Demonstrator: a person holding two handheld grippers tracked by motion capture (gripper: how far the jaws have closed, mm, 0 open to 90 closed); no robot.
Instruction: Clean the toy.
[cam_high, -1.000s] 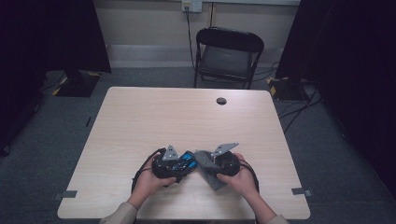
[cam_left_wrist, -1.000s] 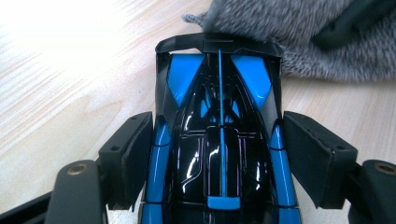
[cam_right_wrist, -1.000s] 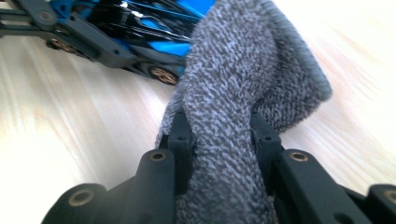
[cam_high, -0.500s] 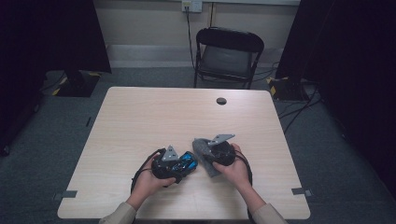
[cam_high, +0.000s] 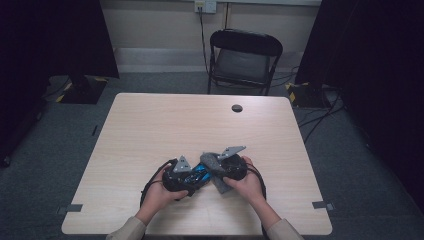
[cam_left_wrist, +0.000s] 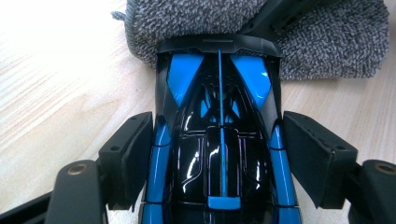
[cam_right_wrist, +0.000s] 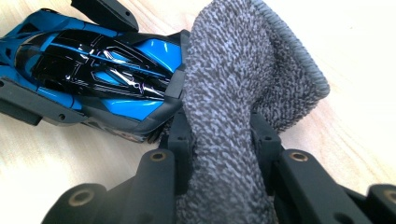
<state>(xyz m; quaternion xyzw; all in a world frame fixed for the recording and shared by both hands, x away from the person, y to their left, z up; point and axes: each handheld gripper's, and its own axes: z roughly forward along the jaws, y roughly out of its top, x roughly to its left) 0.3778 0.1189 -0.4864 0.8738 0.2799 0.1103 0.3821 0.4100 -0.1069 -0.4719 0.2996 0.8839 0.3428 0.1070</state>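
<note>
So this looks like the wiping step: toy car getting cleaned with a cloth. Low in the high view, a bit left of centre, the left claw (cam_high: 192, 181) is clamped on the car (cam_high: 196, 176), pads squeezing its blue-and-black sides and pinning it on the counter (cam_high: 165, 130). Just right of that, the right claw (cam_high: 214, 170) is pinched tight on the grey cloth (cam_high: 216, 172), which bunches up between its pads and touches the car's end. I'd say the next move is dragging the cloth over the glossy roof while the left keeps the car steady, and light pressure seems smart or the car could twist out.
</note>
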